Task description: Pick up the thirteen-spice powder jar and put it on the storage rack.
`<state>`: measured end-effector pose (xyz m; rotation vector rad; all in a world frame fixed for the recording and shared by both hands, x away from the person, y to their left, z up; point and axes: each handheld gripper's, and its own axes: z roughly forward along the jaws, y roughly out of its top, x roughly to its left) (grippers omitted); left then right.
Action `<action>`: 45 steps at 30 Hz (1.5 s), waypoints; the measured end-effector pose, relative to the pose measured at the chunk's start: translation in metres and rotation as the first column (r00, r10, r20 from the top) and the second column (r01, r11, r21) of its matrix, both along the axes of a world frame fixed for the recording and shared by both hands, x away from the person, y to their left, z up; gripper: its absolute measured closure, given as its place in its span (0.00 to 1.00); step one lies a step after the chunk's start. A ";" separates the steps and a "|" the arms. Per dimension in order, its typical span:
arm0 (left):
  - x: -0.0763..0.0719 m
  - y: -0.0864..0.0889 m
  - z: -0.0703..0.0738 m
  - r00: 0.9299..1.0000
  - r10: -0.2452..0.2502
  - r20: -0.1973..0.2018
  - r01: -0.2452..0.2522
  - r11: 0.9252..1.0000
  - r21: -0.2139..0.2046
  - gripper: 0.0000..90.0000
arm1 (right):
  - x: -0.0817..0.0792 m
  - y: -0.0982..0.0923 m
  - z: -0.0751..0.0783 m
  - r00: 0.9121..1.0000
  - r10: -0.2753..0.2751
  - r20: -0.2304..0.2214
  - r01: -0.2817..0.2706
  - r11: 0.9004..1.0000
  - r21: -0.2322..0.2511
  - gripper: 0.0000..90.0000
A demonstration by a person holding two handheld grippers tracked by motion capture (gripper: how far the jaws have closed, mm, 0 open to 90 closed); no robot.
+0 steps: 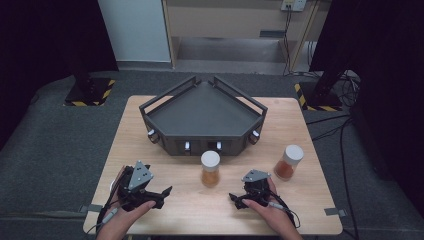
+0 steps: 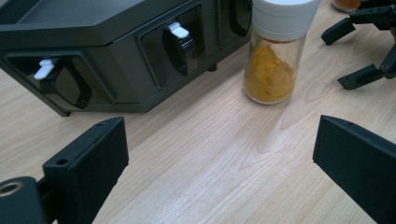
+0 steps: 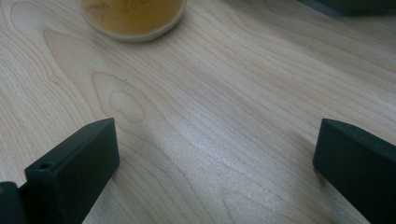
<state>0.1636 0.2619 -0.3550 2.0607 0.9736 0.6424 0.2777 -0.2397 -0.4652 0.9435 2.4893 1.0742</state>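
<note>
Two white-capped glass jars stand on the wooden table (image 1: 165, 220). The yellow-powder jar (image 1: 210, 169) (image 2: 275, 51) is in front of the dark grey corner-shaped rack (image 1: 202, 112) (image 2: 116, 46). The orange-powder jar (image 1: 288, 162) is to the right. My left gripper (image 1: 164, 196) (image 2: 219, 140) rests on the table left of the yellow jar, open, with bare wood between its jaws. My right gripper (image 1: 235, 200) (image 3: 217, 144) rests to that jar's right, open and holding nothing. The yellow jar's base (image 3: 133, 16) sits at the top of the right gripper view.
The rack has raised rails and a front face with white-tipped latches (image 2: 180, 32) and round knobs (image 1: 152, 135). The right gripper's jaws (image 2: 369, 46) appear at the top right of the left gripper view. Beyond the table lie dark carpet, cables (image 1: 345, 130) and post bases (image 1: 90, 90).
</note>
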 end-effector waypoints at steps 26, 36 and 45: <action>-0.017 0.033 0.000 0.997 0.070 0.030 -0.069 0.997 -0.029 0.02 | 0.000 0.000 0.000 1.000 0.000 0.000 0.000 1.000 0.000 0.01; -0.025 0.044 -0.002 0.995 0.094 0.037 -0.093 0.995 -0.037 0.02 | 0.000 0.000 0.000 1.000 0.000 0.000 0.000 1.000 0.000 0.01; -0.030 0.053 -0.005 0.993 0.110 0.043 -0.108 0.993 -0.045 0.02 | 0.000 0.000 0.000 1.000 0.000 0.000 0.000 1.000 0.000 0.01</action>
